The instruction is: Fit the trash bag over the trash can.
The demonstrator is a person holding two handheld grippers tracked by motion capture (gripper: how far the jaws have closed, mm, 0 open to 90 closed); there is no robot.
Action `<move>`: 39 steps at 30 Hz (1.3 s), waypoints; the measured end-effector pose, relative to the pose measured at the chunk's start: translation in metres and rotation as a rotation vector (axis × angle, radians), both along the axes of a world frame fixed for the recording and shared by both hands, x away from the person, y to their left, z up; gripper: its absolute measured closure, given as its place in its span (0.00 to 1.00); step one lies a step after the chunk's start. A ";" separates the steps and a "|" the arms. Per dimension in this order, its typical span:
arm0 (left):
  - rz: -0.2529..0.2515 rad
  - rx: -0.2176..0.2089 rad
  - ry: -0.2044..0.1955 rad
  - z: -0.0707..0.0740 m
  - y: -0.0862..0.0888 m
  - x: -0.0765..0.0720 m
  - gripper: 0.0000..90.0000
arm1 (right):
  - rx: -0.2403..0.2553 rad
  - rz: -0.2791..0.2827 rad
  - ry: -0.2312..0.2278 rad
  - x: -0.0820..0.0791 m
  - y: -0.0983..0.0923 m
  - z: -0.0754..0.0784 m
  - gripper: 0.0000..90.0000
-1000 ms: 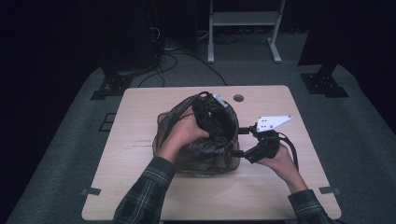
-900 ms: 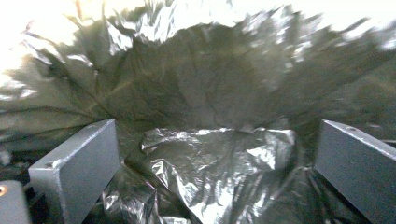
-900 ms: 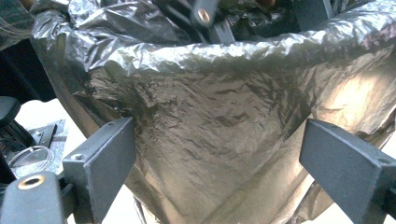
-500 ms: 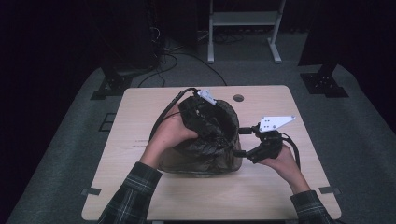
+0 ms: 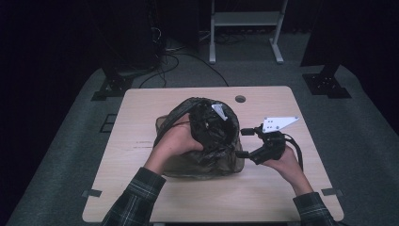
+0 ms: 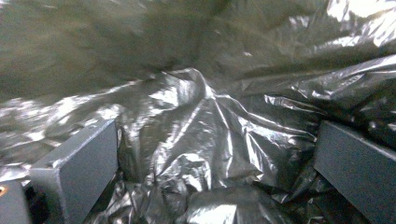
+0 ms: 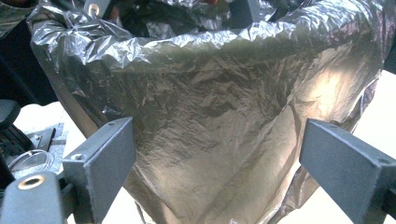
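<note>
Plastic bag [image 5: 202,146], dark and crinkly, sits mid-table [image 5: 141,197] with both grippers at it.
Thin, light and slippery film, it should crumple at a touch (best pinched at the bunched rim). The left gripper [image 6: 210,186], jaws apart, is now pushed deeper in than a second ago; the right gripper [image 5: 244,143] waits spread wide just beside the bag's side.

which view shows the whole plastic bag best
The high view: the whole dark plastic bag sits on the table between both hands. The right gripper view shows its outer side close up; the left gripper view shows crinkled film only.
</note>
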State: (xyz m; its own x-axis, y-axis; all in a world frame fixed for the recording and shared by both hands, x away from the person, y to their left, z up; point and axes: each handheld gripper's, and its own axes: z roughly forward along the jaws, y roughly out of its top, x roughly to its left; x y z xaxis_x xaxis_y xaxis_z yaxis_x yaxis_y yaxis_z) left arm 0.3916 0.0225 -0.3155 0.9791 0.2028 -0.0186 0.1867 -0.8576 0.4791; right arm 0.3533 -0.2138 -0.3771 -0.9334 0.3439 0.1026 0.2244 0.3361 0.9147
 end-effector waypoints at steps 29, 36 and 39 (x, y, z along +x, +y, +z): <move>0.182 0.006 -0.052 -0.008 0.012 0.050 0.00 | 0.009 -0.016 0.003 0.003 -0.004 0.000 0.11; 0.175 -0.124 -0.069 0.008 0.022 0.040 0.00 | 0.002 -0.045 0.002 0.001 -0.008 0.001 0.11; 0.171 -0.170 -0.075 0.017 0.029 0.035 0.00 | -0.005 -0.061 0.001 0.001 -0.011 0.001 0.11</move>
